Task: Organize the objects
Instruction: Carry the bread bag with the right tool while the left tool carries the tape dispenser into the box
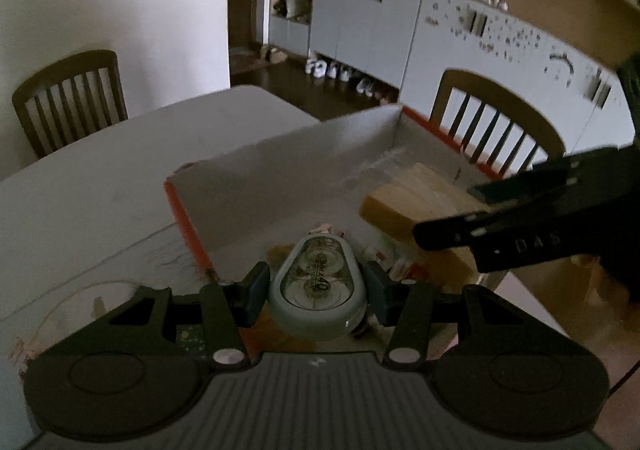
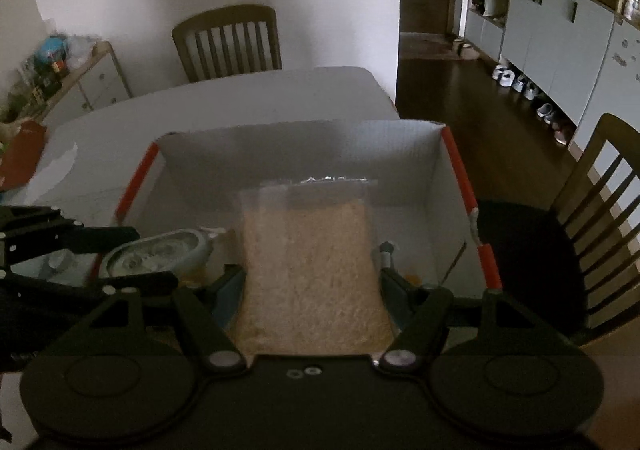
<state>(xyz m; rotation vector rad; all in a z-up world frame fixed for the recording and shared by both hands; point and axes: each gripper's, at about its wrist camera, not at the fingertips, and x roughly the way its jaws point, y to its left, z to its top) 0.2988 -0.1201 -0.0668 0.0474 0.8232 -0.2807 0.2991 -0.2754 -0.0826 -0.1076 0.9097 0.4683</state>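
1. Presently, left hand-held gripper (image 1: 316, 286) clamps a correction-tape dispenser (image 1: 318, 284) over the cardboard box (image 2: 456, 173), probably for depositing.
2. Right hand-held gripper (image 2: 312, 278) grips a clear grain-filled bag (image 2: 310, 250) above that box.

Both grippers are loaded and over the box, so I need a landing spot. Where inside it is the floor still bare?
The bare floor lies toward the far wall of the cardboard box, beyond the sealed bag in the right gripper. The near end is crowded with small clutter under the correction tape dispenser held by the left gripper.
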